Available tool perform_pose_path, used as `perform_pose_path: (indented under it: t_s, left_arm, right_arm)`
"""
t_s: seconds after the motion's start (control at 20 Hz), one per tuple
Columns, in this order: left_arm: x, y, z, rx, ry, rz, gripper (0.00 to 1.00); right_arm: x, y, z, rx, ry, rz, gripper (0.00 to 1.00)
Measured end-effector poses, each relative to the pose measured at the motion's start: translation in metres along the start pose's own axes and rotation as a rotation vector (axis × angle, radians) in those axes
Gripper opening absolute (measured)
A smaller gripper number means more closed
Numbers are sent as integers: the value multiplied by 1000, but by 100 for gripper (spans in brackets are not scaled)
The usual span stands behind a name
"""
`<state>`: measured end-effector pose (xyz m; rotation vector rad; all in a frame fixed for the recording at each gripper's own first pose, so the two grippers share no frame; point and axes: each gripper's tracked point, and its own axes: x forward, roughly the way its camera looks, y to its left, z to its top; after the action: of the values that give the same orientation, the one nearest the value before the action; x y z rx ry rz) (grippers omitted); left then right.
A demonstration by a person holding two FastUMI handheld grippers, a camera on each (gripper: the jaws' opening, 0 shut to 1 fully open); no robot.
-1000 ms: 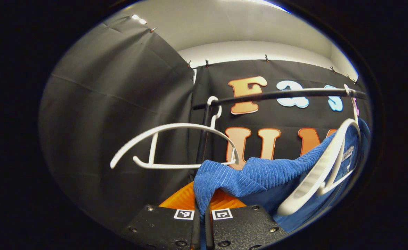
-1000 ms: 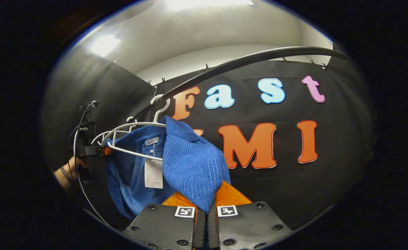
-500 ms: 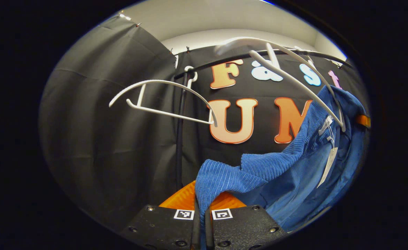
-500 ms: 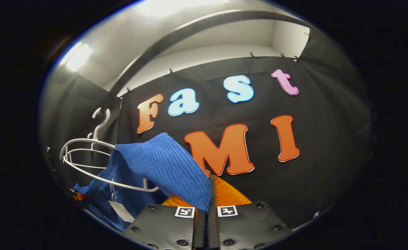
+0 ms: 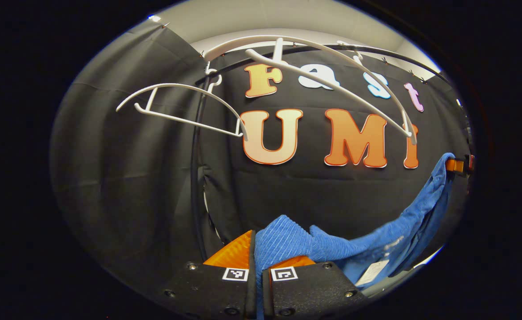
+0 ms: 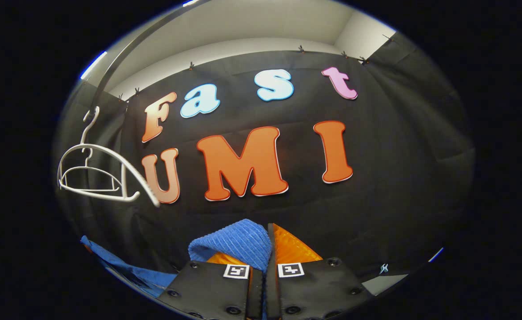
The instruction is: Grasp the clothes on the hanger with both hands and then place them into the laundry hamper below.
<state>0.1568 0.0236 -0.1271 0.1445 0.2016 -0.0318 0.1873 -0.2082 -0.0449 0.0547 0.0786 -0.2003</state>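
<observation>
Both grippers are clamped on the same blue ribbed garment (image 5: pixel 367 242). In the left gripper view, the left gripper (image 5: pixel 259 260) has its fingers closed almost together with a fold of the cloth pinched between them; from there the garment runs off to the right and rises to a far corner, where an orange part of the other tool (image 5: pixel 455 165) meets it. A pale tag (image 5: pixel 372 272) hangs on the cloth low at the right. In the right gripper view, the right gripper (image 6: pixel 266 255) is likewise drawn narrow on a rounded bunch of the blue fabric (image 6: pixel 236 242), which sits just left of the seam between its fingers, while a further strip of it trails away at the lower left. Two white hangers (image 5: pixel 314 73) hang bare on the dark rail (image 5: pixel 376 51), the second hanger (image 5: pixel 181 106) left of the first. The garment lies well below both of them.
</observation>
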Motion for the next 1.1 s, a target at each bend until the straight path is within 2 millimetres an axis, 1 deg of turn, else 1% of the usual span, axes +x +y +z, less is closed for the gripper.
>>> perform_pose_path:
  t_s: [0.05,0.15,0.25,0.3,0.4,0.45,0.55,0.65,0.7,0.8,0.9,0.95,1.0,1.05,1.1]
  left_arm:
    - [0,-7,-3,11,3,-7,6]
    - [0,-21,-11,13,20,-32,6]
    - [2,-35,-21,0,48,-56,5]
    - [6,-46,-27,-11,64,-73,5]
    - [11,-68,-42,-35,98,-117,5]
    - [12,-81,-51,-42,124,-143,5]
    - [14,-116,-70,-66,174,-213,6]
    - [11,-149,-99,-101,248,-294,5]
    - [7,-162,-117,-104,295,-320,5]
    - [2,-176,-156,-42,395,-342,5]
    - [-10,-185,-200,9,507,-379,6]
    - [-15,-188,-216,12,562,-399,6]
    - [-29,-189,-235,9,619,-412,6]
    - [-42,-190,-257,6,686,-421,8]
    - [-52,-189,-269,10,732,-414,8]
  right_arm:
    - [-6,3,-5,-15,11,19,10]
    - [-17,19,-15,-39,32,73,10]
    - [-23,43,-31,-49,69,140,11]
    - [-23,57,-40,-55,90,174,11]
    - [-28,87,-65,-55,137,233,10]
    - [-31,101,-81,-46,170,260,11]
    - [-32,124,-117,-24,247,300,11]
    - [-39,143,-162,-20,336,329,10]
    - [-43,149,-183,-29,380,332,10]
    - [-51,152,-230,-55,476,323,10]
    - [-68,149,-282,-64,599,302,11]
    - [-77,148,-307,-56,662,303,11]
    - [-87,150,-328,-44,723,298,11]
    - [-97,148,-348,-35,780,286,11]
    - [-105,146,-366,-24,827,265,11]
